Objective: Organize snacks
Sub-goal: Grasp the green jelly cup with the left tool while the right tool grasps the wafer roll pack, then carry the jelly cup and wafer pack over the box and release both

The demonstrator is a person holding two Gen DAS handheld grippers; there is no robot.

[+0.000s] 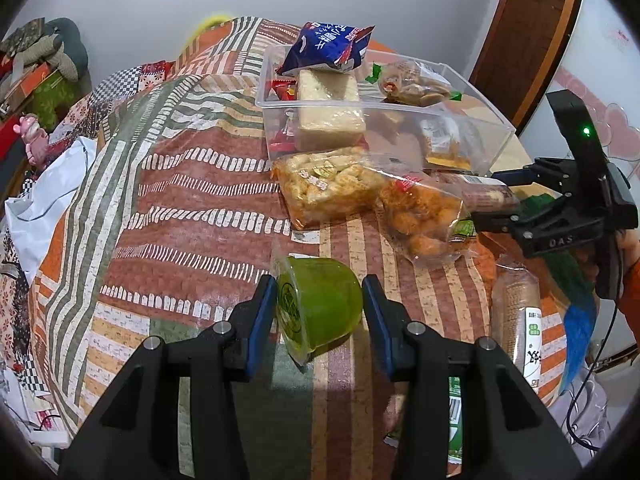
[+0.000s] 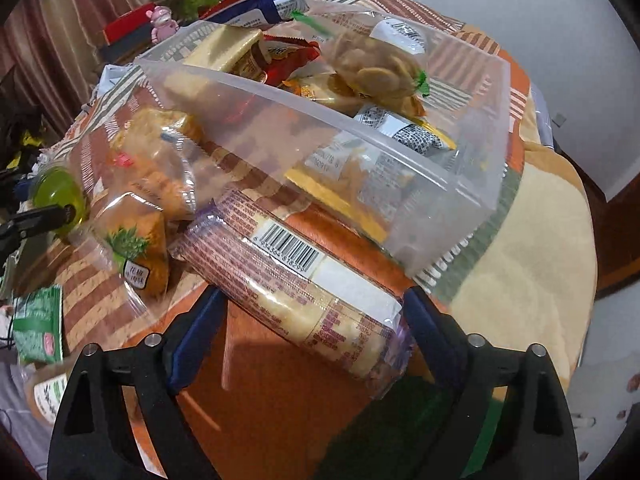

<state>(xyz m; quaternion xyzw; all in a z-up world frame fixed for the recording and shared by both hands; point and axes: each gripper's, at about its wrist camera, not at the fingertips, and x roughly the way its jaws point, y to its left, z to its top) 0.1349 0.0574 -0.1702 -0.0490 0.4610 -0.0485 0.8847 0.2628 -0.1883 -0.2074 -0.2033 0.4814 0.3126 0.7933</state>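
Grabbing each snack gently and putting it in the clear box [image 1: 472,120] is the job here, so let us go from left to right. On the left, the left gripper [image 1: 320,300] sits low over the striped cloth [image 1: 192,184], pointing toward the box. Its two blue pads are on both sides of the green jelly cup [image 1: 320,304], which lies on its side on the cloth. The jaws are partly closed around the cup; the left pad looks like it touches the lid, but I cannot tell if the squeeze is tight yet. To do this well, I think it should press softly so the cup does not pop out, then lift it straight up and over the box wall. Past the cup lie two bags of fried snacks [image 1: 328,188], just in front of the box, which already has a few snacks inside. On the right, the right gripper [image 2: 312,320] comes in low from the side, a bit tilted. Its jaws are wide open around the end of the long cracker pack [image 2: 288,280], which lies on the cloth touching the front of the box. It should close on the middle of the pack, not the floppy end.
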